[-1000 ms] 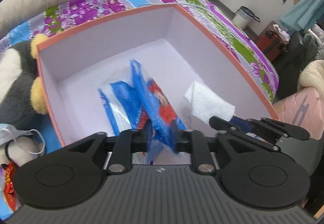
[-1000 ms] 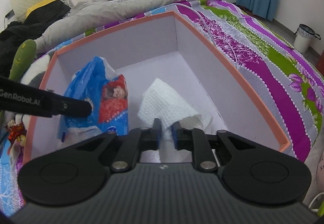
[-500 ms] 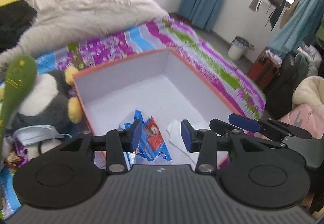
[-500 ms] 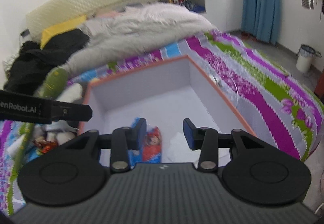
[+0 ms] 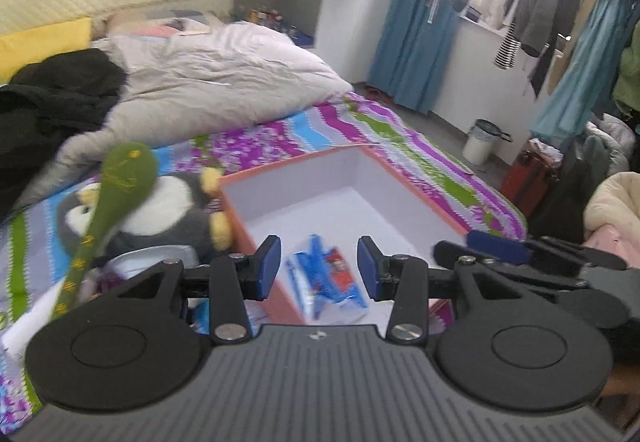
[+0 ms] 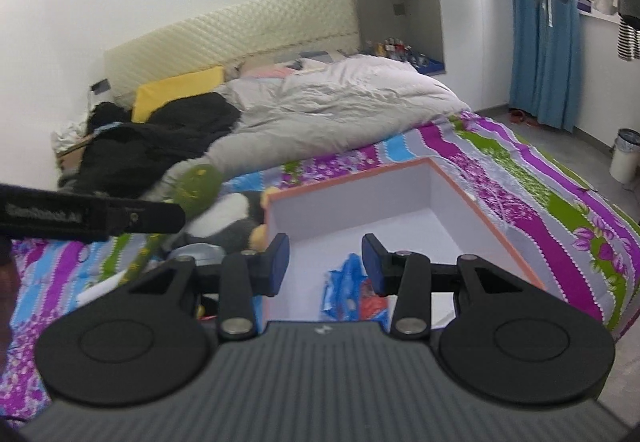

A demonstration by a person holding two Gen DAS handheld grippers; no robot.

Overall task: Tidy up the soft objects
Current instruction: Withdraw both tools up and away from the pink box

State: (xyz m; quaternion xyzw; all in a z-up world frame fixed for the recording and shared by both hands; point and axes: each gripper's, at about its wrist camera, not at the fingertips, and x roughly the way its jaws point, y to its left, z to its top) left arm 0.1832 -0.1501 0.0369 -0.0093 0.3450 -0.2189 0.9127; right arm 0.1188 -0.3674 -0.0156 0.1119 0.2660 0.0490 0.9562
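Left wrist view shows the left hand-held gripper (image 5: 318,266) parted and empty above the box (image 5: 416,190) holding the blue packet (image 5: 330,278), so the next reach likely goes to the penguin plush (image 5: 160,210).

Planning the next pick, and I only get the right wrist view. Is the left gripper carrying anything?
Observer: No. The left gripper has its jaws apart, empty; the blue packet lies in the box below.
Operator: What is that grey toy beside the box?
Observer: A penguin plush, against the box's outer left wall, with a green plush leaning across it.
Operator: Anything right of the bed?
Observer: A red suitcase on the floor.
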